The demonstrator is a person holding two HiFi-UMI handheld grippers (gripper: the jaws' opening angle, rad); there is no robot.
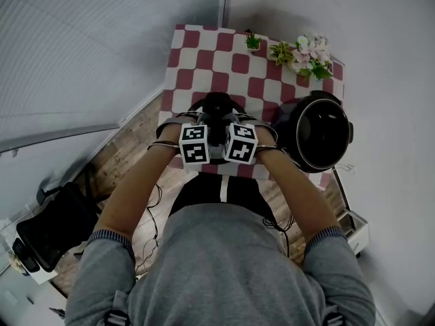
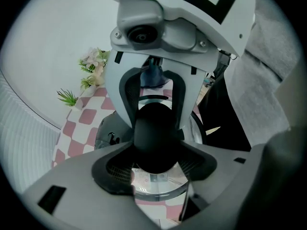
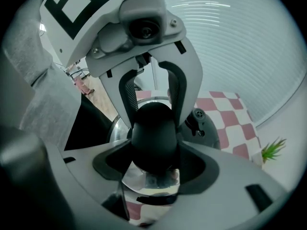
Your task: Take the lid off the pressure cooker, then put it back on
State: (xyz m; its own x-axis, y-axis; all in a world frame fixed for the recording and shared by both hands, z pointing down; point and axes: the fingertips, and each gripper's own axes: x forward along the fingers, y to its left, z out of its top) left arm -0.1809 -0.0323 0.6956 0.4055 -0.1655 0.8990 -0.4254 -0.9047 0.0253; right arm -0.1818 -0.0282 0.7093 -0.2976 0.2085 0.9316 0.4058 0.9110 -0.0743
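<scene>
With your left gripper [image 2: 154,152] and right gripper [image 3: 154,145] both clenched on the knob [image 1: 216,106], you hold the lid [image 2: 158,188] over the table [image 1: 204,60] just left of the open pot [image 1: 293,141], so removal looks done and next you likely carry it right and seat it squarely.

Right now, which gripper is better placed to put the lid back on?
Right, narrowly. The left gripper and right gripper both clamp the lid's black knob, but the open cooker stands on the right gripper's side.
</scene>
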